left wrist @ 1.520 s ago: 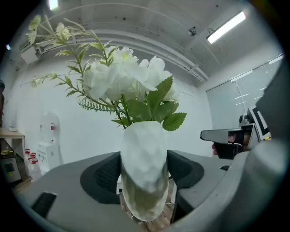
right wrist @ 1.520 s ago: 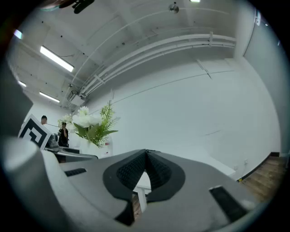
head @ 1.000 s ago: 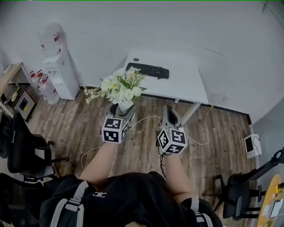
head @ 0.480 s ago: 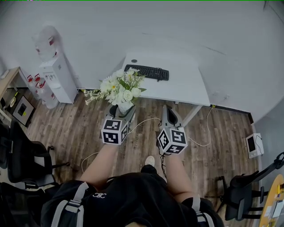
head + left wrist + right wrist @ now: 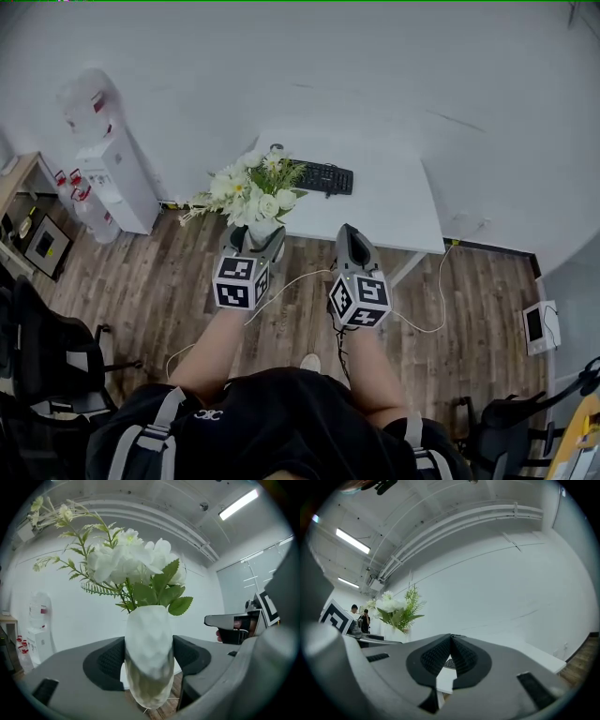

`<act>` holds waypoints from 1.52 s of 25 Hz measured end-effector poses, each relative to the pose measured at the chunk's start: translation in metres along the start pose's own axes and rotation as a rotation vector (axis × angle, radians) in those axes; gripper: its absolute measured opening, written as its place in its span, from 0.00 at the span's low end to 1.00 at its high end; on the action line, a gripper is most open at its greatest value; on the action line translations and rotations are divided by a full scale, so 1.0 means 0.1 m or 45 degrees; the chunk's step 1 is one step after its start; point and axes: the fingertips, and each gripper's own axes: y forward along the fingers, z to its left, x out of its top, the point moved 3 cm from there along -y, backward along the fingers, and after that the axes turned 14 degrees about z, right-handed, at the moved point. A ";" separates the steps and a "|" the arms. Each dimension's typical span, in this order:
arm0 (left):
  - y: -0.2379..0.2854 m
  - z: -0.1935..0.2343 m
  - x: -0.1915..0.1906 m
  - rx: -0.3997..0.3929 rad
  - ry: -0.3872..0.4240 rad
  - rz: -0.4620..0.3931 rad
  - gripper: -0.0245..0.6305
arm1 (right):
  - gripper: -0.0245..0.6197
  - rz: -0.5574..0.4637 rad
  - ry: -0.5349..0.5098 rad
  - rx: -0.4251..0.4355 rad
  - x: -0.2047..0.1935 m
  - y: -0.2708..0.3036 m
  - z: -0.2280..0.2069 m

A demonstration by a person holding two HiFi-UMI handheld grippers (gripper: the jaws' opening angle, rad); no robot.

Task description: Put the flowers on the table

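Observation:
A white vase point(image 5: 147, 656) of white flowers point(image 5: 250, 192) with green leaves is held upright in the air, pinched between the pads of my left gripper point(image 5: 255, 239). It hangs just short of the near left corner of the white table point(image 5: 394, 202). The bouquet point(image 5: 131, 564) fills the upper half of the left gripper view. My right gripper point(image 5: 349, 244) is beside it to the right, shut with its pads touching and nothing in them point(image 5: 450, 660). The flowers point(image 5: 396, 609) also show at the left of the right gripper view.
A black keyboard point(image 5: 322, 176) lies on the table's far left part. A water dispenser point(image 5: 108, 178) stands by the wall at left, office chairs point(image 5: 37, 352) further left. A cable point(image 5: 427, 314) runs over the wooden floor. People stand far off point(image 5: 361, 618).
The whole view has moved forward: the table has come nearer, and the flowers now hang close to its near left corner. Both grippers keep their grip and spacing.

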 end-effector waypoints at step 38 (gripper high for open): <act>3.77 0.09 0.99 0.005 -0.004 0.024 0.54 | 0.04 0.055 -0.006 0.051 0.51 2.94 -2.40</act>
